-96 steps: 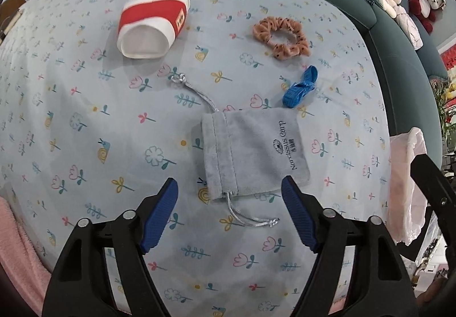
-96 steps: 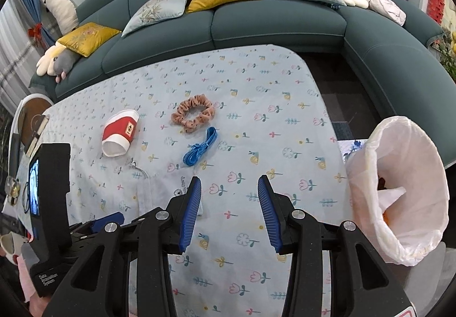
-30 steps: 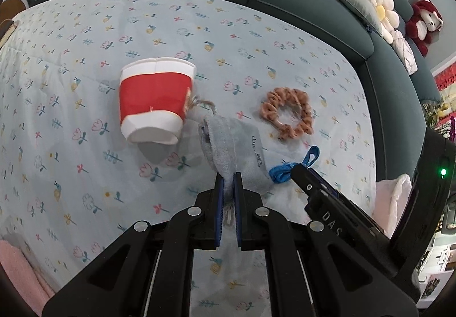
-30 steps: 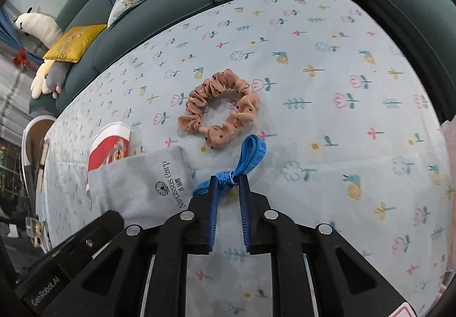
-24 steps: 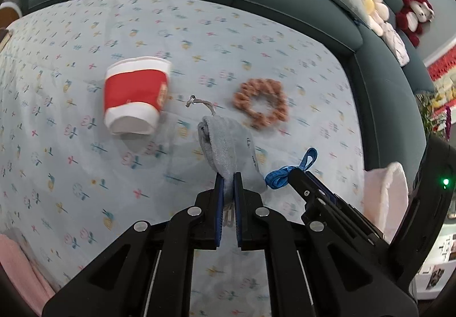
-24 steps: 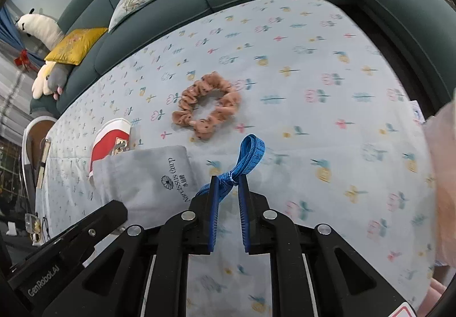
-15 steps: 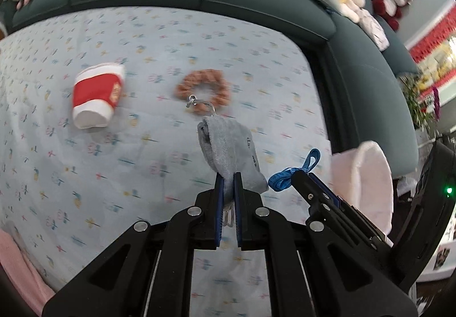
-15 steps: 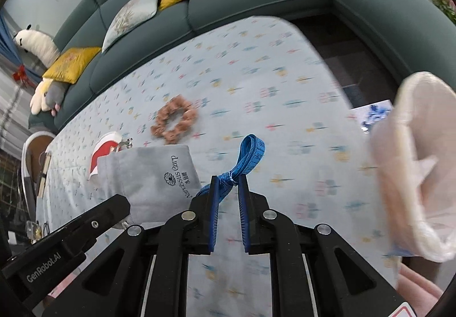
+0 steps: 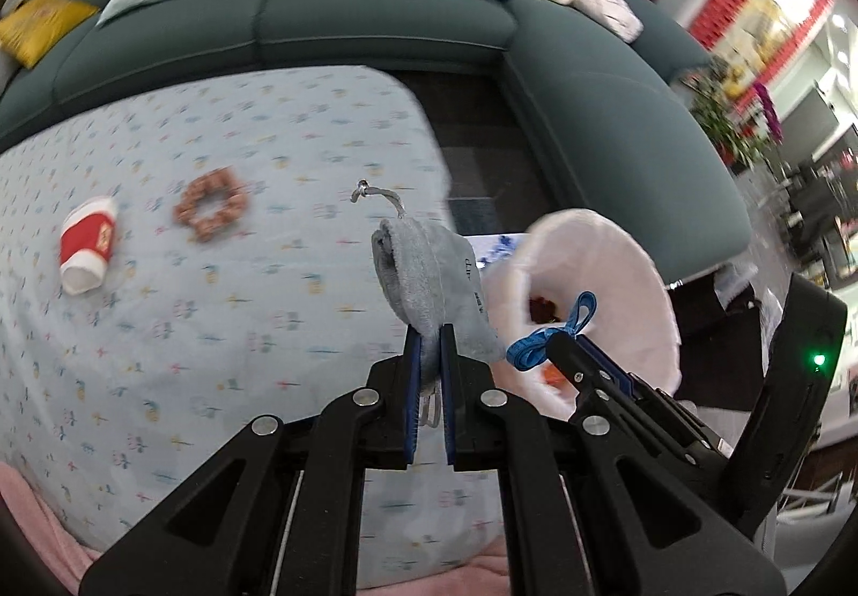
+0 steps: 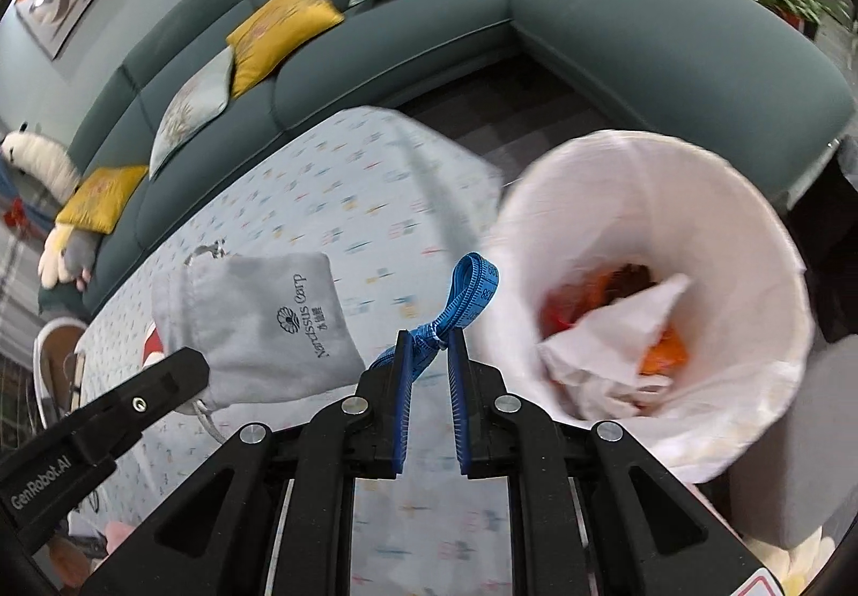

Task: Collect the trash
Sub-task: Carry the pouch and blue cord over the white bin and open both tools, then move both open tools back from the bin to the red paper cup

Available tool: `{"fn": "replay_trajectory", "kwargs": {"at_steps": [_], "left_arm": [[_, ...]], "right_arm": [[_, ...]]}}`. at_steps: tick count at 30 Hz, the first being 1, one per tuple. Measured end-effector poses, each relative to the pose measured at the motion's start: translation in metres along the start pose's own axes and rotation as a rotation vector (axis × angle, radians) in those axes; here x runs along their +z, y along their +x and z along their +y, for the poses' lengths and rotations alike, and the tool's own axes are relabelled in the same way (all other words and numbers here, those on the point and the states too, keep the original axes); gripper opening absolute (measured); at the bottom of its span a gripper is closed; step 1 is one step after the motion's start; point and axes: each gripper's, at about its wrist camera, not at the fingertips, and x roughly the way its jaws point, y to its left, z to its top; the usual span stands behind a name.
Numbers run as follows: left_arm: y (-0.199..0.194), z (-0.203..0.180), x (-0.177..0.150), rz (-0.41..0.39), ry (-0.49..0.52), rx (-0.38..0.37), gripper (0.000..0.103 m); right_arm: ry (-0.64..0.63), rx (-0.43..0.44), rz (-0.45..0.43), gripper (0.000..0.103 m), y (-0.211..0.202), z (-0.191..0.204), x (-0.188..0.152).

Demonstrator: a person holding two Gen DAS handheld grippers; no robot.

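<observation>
The grey pouch (image 9: 429,274) was clamped in the left gripper (image 9: 427,355), long axis outward beyond the tips. The blue tape (image 10: 461,296) was pinched in the right gripper (image 10: 429,344), looping toward the trash bin (image 10: 751,231).

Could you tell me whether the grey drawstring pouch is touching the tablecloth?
Apart: the left wrist view shows the grey drawstring pouch pinched in the left gripper, hanging above the tablecloth.

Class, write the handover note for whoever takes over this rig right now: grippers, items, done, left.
Left gripper: shut on the grey drawstring pouch, lifted off the table.
Right gripper: shut on the blue tape measure, beside the white-lined trash bin.
Done: both picked up; bin already holds paper and orange scraps.
Left: drop both in, then fetch the red paper cup and scrunchie from the floral tablecloth.
</observation>
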Motion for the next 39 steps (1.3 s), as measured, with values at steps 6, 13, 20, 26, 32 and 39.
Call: {"fn": "replay_trajectory", "kwargs": {"at_steps": [6, 13, 20, 26, 32, 39], "left_arm": [[0.005, -0.055, -0.004, 0.003, 0.096, -0.031, 0.007], [0.017, -0.101, -0.009, 0.013, 0.18, -0.062, 0.007], [0.028, -0.121, -0.007, 0.038, 0.197, -0.099, 0.01], [0.03, -0.122, -0.004, 0.027, 0.183, -0.074, 0.037], [0.031, -0.11, -0.004, 0.028, 0.16, -0.046, 0.043], [0.028, -0.094, -0.004, 0.012, 0.128, -0.009, 0.053]], "right_arm": [[0.055, -0.026, -0.03, 0.013, -0.021, -0.052, 0.004], [0.112, -0.052, -0.055, 0.013, -0.037, -0.095, 0.001], [0.136, -0.06, -0.062, 0.013, -0.042, -0.118, 0.001], [0.139, -0.057, -0.064, 0.013, -0.041, -0.123, 0.005], [0.126, -0.049, -0.058, 0.012, -0.038, -0.117, 0.005], [0.094, -0.058, -0.058, 0.018, -0.034, -0.104, 0.011]]}}
